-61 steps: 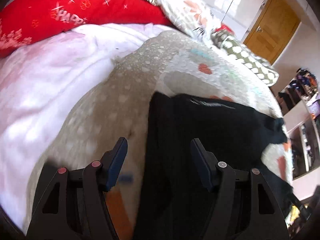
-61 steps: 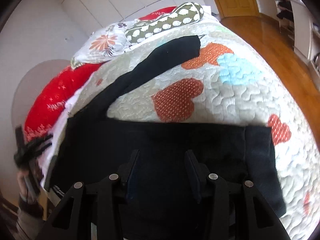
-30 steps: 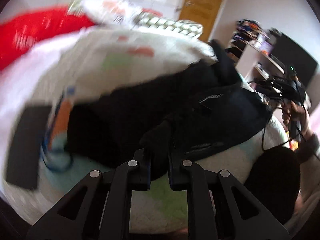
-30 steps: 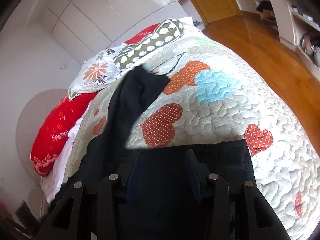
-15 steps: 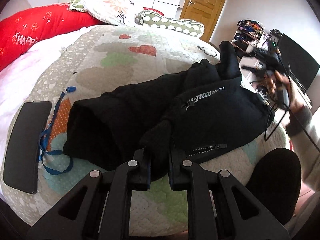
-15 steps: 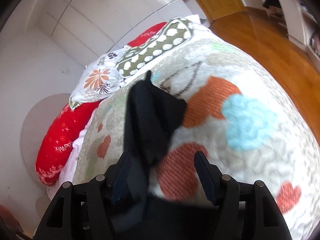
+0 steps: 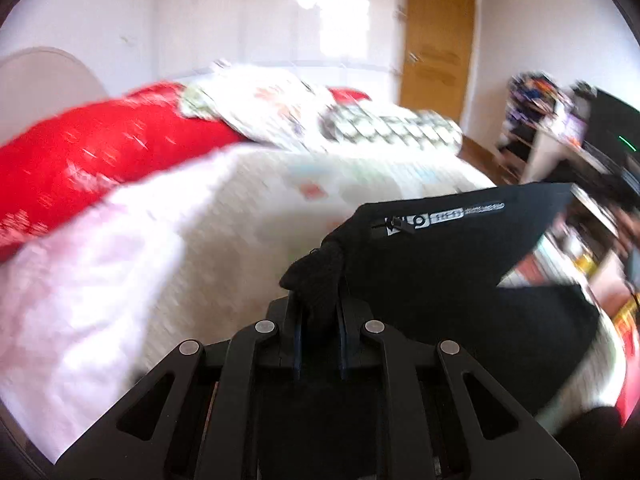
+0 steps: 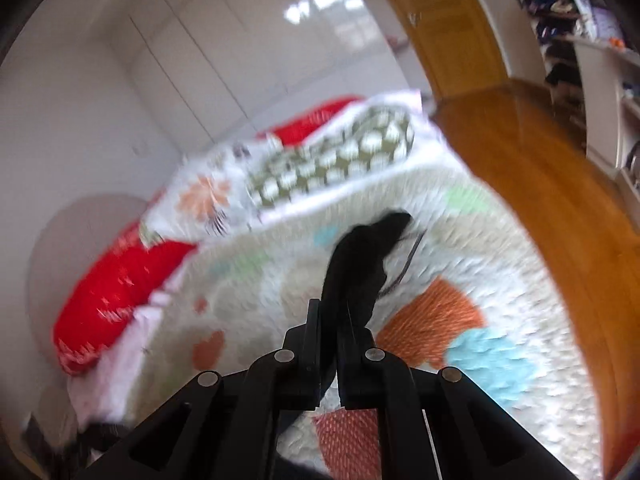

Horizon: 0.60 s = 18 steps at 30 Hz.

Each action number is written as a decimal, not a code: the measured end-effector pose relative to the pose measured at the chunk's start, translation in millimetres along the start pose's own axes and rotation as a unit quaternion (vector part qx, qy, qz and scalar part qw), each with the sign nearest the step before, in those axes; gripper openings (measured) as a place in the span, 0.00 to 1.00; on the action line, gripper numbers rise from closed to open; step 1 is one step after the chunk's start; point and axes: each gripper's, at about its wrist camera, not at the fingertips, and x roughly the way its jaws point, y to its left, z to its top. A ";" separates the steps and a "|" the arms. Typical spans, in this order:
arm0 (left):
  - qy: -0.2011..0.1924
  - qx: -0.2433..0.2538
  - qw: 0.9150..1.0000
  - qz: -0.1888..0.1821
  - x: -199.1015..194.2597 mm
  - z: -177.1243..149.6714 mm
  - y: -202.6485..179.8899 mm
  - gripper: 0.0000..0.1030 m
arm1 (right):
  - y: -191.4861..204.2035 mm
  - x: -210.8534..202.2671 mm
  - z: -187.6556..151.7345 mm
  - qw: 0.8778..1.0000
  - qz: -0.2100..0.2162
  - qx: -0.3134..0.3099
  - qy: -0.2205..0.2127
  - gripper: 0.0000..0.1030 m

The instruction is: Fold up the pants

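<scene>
A bed under a pale quilted coverlet (image 8: 500, 248) with coloured hearts filled the room, a long red pillow (image 7: 100, 160) at its head. My left gripper (image 7: 318, 320) pinched a bunched corner of the black zip-pocket pants (image 7: 440, 264), lifted off the quilt; my right gripper (image 8: 334, 316) clamped another dark fold (image 8: 360, 264). I judged this two-point hold was for spreading the cloth flat before folding.

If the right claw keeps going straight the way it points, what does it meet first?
The right claw, shut on the black pants, points down at the heart-patterned quilt. Beyond the held fabric, the quilt probably comes first; blur makes depth uncertain.
</scene>
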 end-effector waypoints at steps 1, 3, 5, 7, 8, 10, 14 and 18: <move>-0.003 -0.005 1.000 -0.007 -1.7 -0.4 4.0 0.11 | 0.9 -24.0 -11.6 1.000 0.007 -0.014 -0.010 0.05; -0.003 0.005 1.000 -0.014 -7.3 -20.1 3.3 0.11 | -0.9 -52.4 -42.8 0.999 0.008 -0.038 -0.006 0.05; 0.019 0.025 0.999 -0.008 -4.6 -52.9 0.5 0.12 | -11.9 -65.4 -87.4 0.999 -0.006 -0.044 0.021 0.05; 0.069 0.017 0.997 -0.012 6.8 -85.3 3.9 0.14 | -33.4 -57.5 -133.8 0.997 -0.022 -0.022 0.074 0.05; 0.094 -0.001 0.995 -0.020 11.3 -101.7 8.9 0.15 | -44.0 -51.2 -151.0 0.995 -0.027 -0.009 0.100 0.05; 0.089 -0.018 0.996 -0.020 6.8 -114.4 13.4 0.18 | -60.0 -45.3 -176.6 0.991 -0.030 0.021 0.125 0.05; 0.073 -0.030 0.997 -0.027 -19.5 -111.9 17.0 0.30 | -57.9 -63.0 -184.3 0.993 -0.016 0.016 0.120 0.05; 0.078 -0.018 0.997 -0.022 -37.4 -109.4 19.6 0.34 | -44.2 -74.9 -190.5 0.991 -0.013 -0.023 0.134 0.05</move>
